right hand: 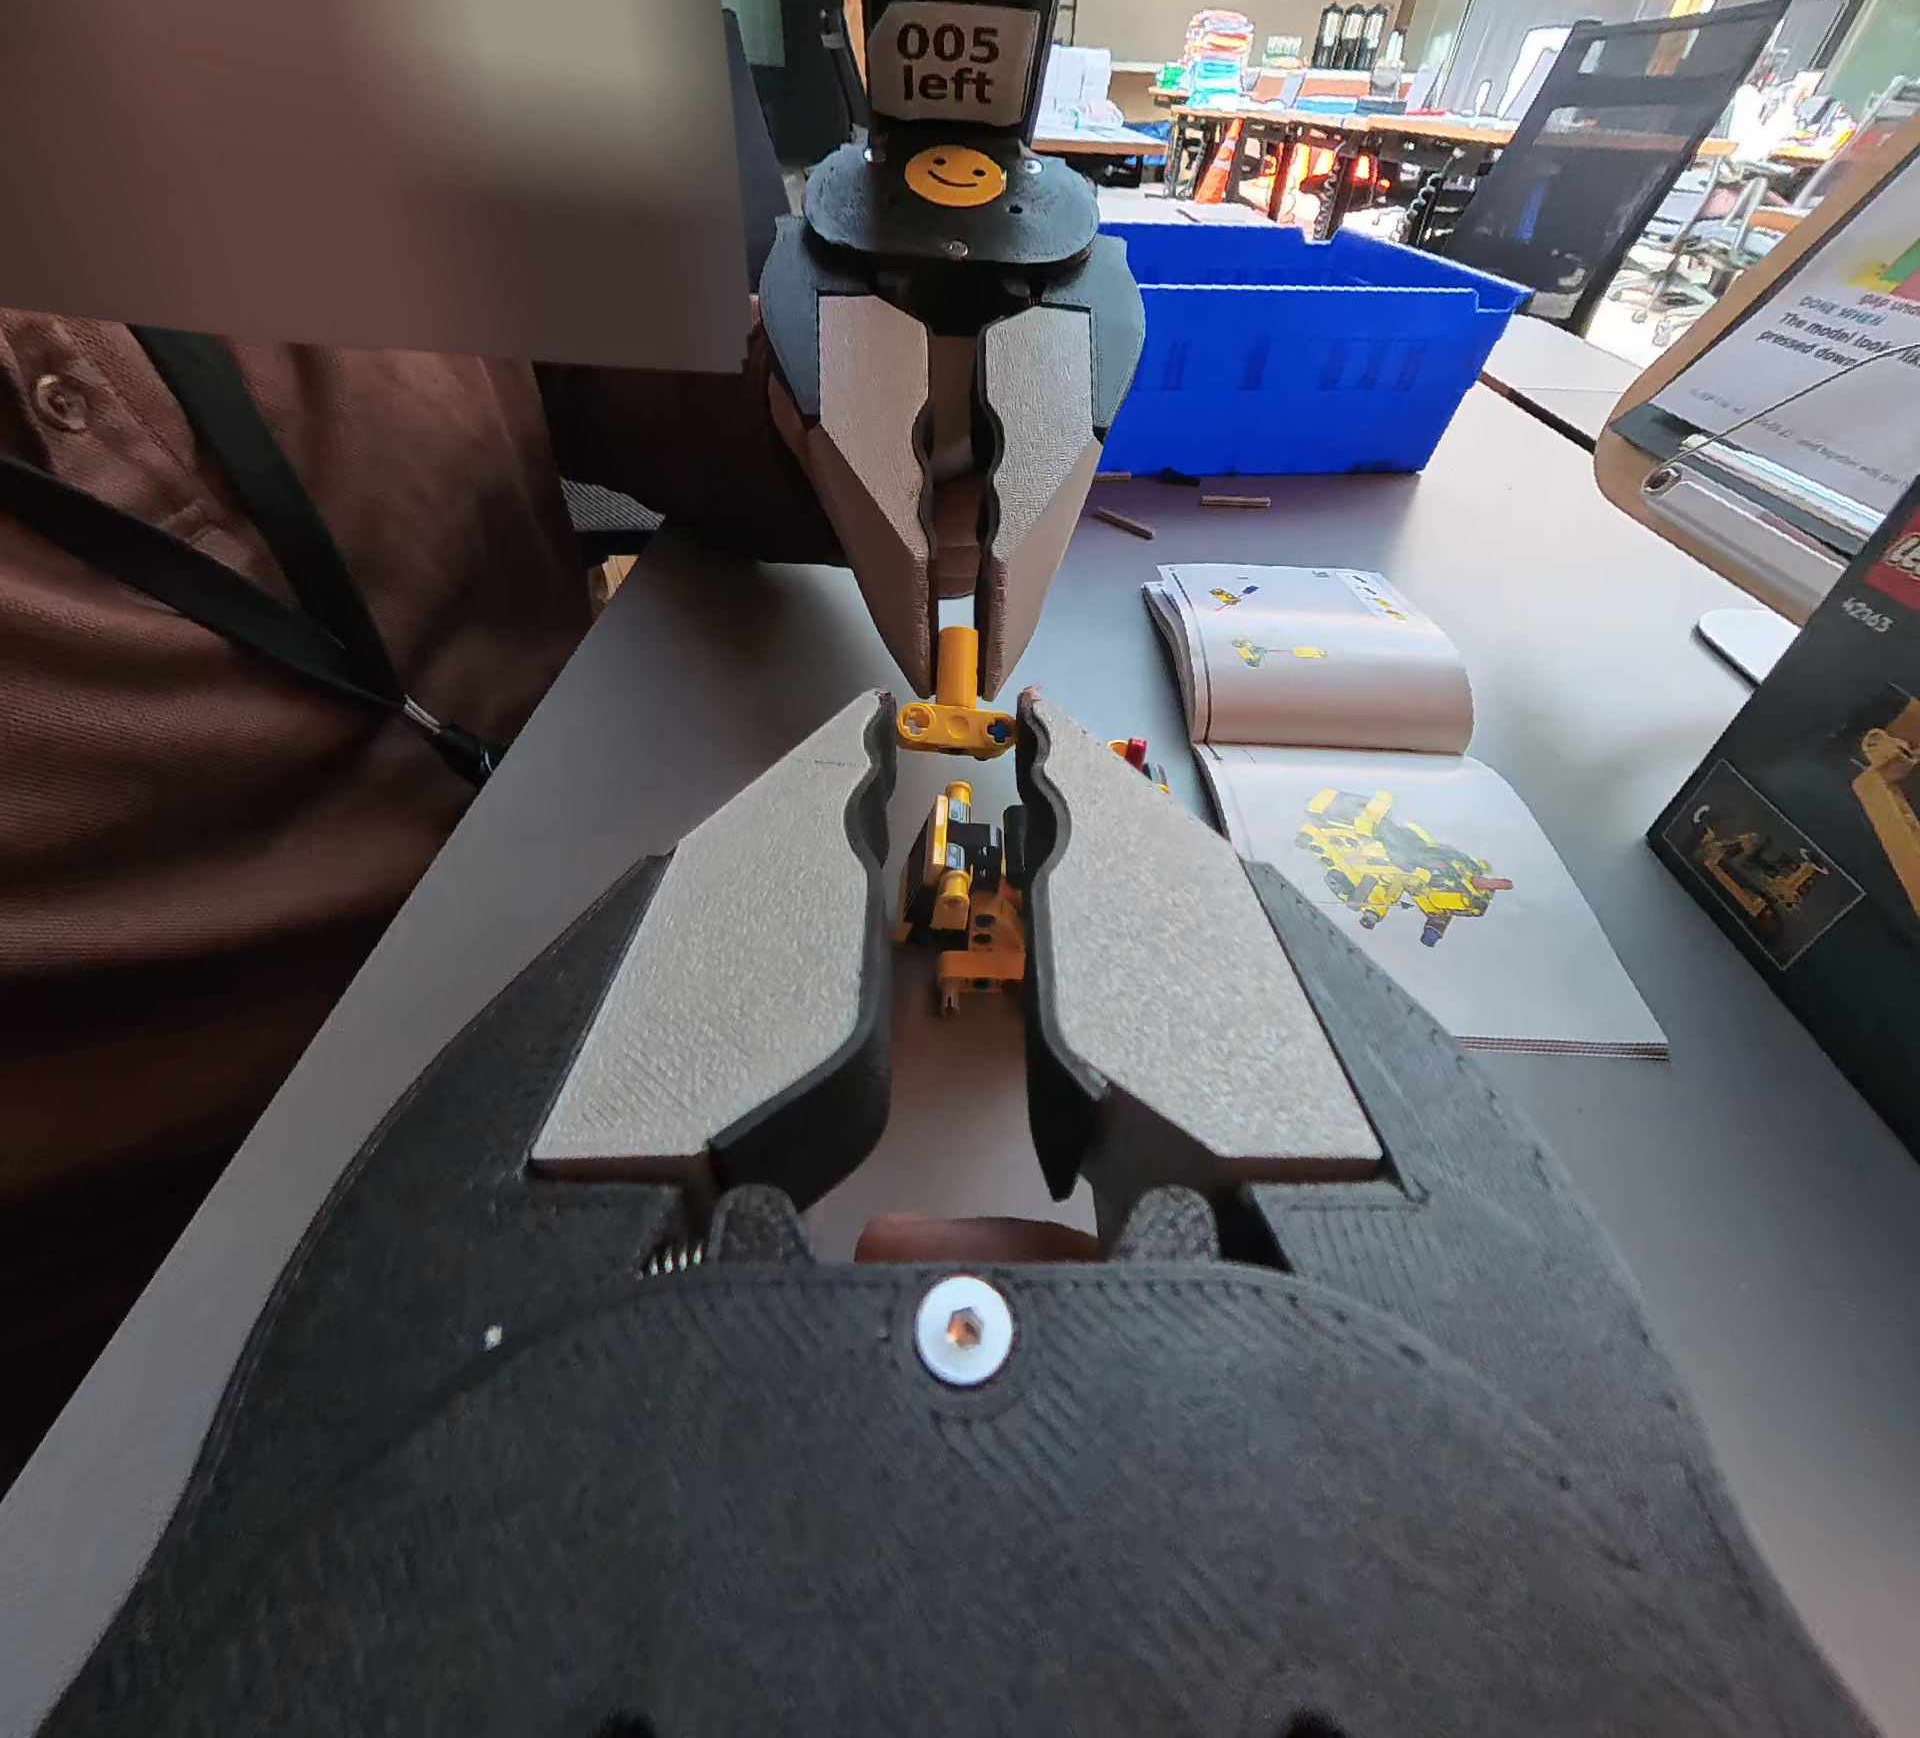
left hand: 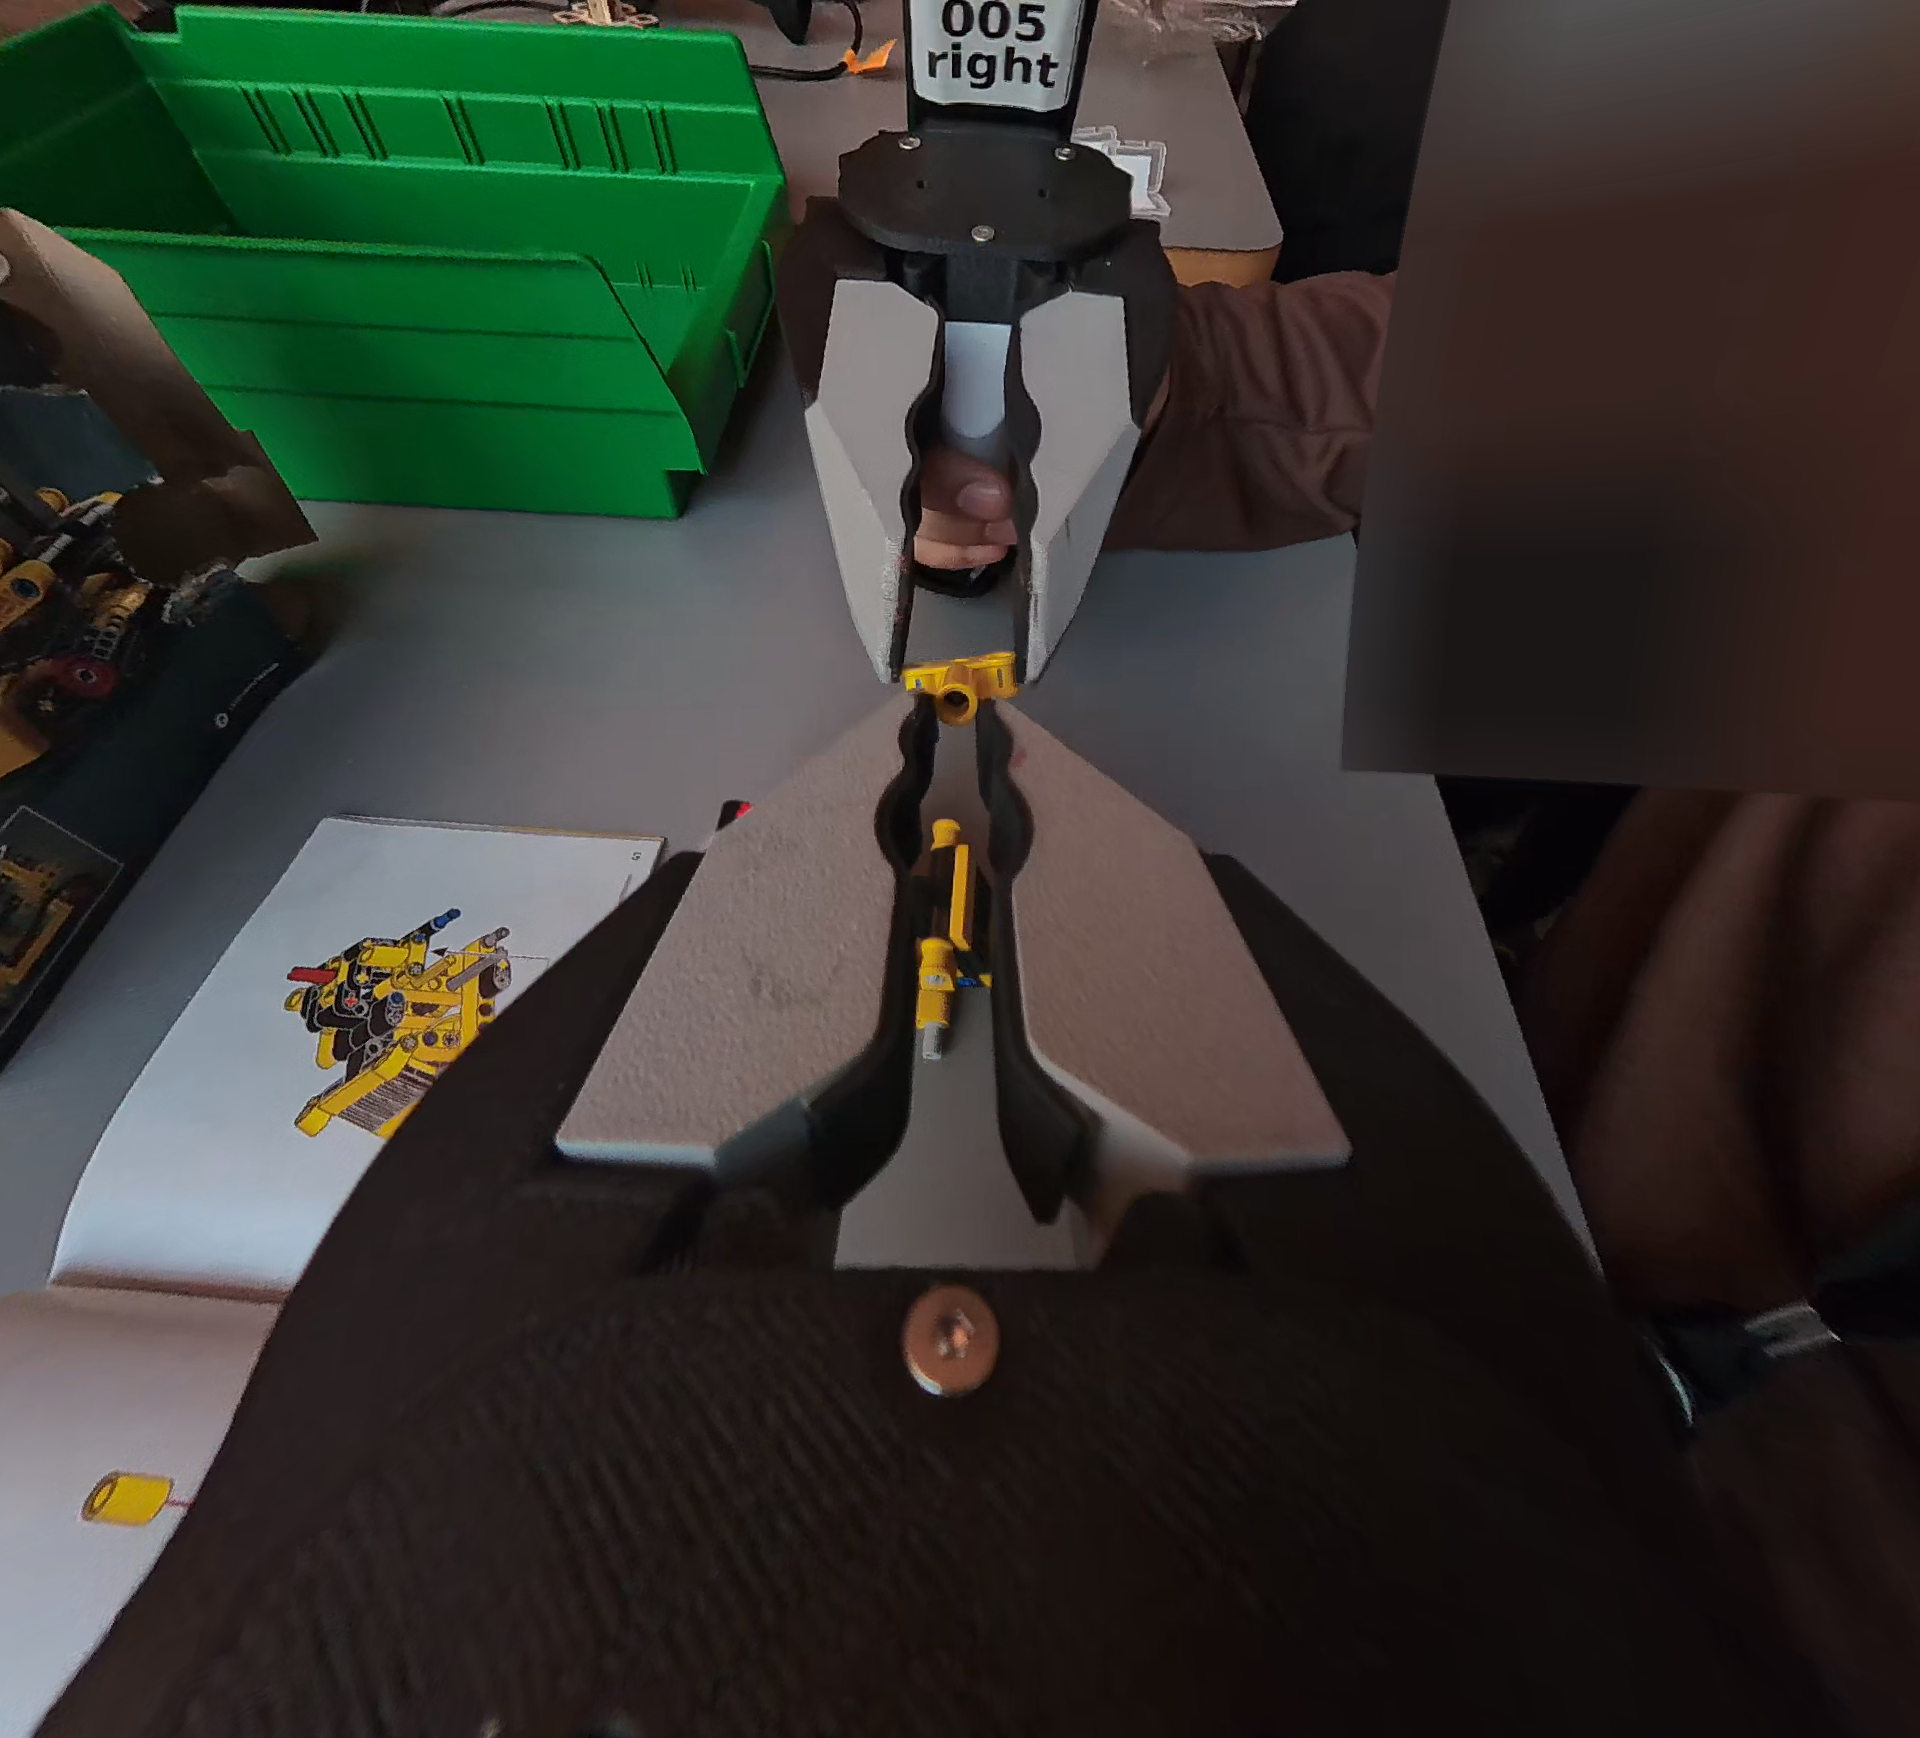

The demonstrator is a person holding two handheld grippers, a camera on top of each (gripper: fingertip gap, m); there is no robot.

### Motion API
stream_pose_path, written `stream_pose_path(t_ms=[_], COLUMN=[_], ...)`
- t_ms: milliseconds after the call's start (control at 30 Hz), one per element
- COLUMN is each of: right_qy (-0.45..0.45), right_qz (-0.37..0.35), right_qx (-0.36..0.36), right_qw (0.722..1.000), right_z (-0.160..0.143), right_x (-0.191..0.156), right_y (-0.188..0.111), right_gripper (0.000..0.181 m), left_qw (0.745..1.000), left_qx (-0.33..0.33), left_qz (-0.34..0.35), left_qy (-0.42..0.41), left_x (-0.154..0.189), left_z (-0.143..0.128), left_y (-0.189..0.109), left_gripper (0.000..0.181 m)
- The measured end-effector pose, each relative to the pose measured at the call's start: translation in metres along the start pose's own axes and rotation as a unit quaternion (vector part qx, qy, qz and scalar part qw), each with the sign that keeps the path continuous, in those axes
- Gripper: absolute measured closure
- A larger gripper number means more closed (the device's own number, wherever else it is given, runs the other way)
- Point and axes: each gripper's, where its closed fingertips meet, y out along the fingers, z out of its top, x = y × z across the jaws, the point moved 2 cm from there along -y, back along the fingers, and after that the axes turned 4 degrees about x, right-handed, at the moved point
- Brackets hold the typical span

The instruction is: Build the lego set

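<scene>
A small yellow T-shaped piece (right hand: 954, 724) hangs in the air between my two grippers, which meet tip to tip. My right gripper (right hand: 958, 712) is shut on the two ends of its crossbar. My left gripper (right hand: 958, 680) is shut on its round stem (right hand: 958, 658). In the left wrist view the piece (left hand: 956, 682) sits between the right gripper (left hand: 956, 665) and my left gripper (left hand: 956, 720). I cannot tell whether stem and crossbar are one part. A partly built yellow and black model (right hand: 961, 899) lies on the grey table (right hand: 727, 649) below, also in the left wrist view (left hand: 945, 940).
An open instruction booklet (right hand: 1403, 857) lies beside the model, also in the left wrist view (left hand: 364, 1013). The set's box (right hand: 1818, 805) stands by it. A green bin (left hand: 416, 254), a blue bin (right hand: 1299, 358) and a clipboard (right hand: 1766, 400) stand farther off. A person in brown (right hand: 260, 701) sits at the table edge. My left and right fingertips are right by each other. Both grippers' tips are roughly 35 cm from the clipboard (right hand: 1766, 400).
</scene>
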Motion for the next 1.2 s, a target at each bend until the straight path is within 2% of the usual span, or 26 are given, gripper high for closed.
stream_pose_path(t_ms=[433, 533, 633, 833, 1200], right_qy=[-0.004, -0.009, -0.006, 0.015, 0.024], right_qz=[-0.029, -0.053, -0.089, -0.114, -0.112], right_qx=[0.012, 0.015, 0.034, 0.088, 0.083], right_qw=[0.999, 0.998, 0.995, 0.989, 0.990], right_z=[0.008, 0.010, 0.017, 0.033, 0.029], right_x=[0.009, 0.016, 0.028, 0.039, 0.042], right_y=[0.004, -0.003, -0.018, -0.040, -0.041], right_gripper=[0.162, 0.162, 0.162, 0.162, 0.162], left_qw=[1.000, 0.999, 0.998, 0.997, 0.994], left_qx=[0.005, 0.003, 0.003, 0.000, -0.043], left_qz=[0.006, 0.033, 0.058, 0.075, 0.100], left_qy=[-0.011, 0.012, 0.028, -0.003, -0.027], left_x=[-0.009, -0.019, -0.032, -0.047, -0.067], left_z=[0.004, 0.008, 0.010, -0.010, -0.049], left_y=[-0.008, -0.016, -0.032, -0.047, -0.056], left_gripper=[0.177, 0.164, 0.168, 0.170, 0.171])
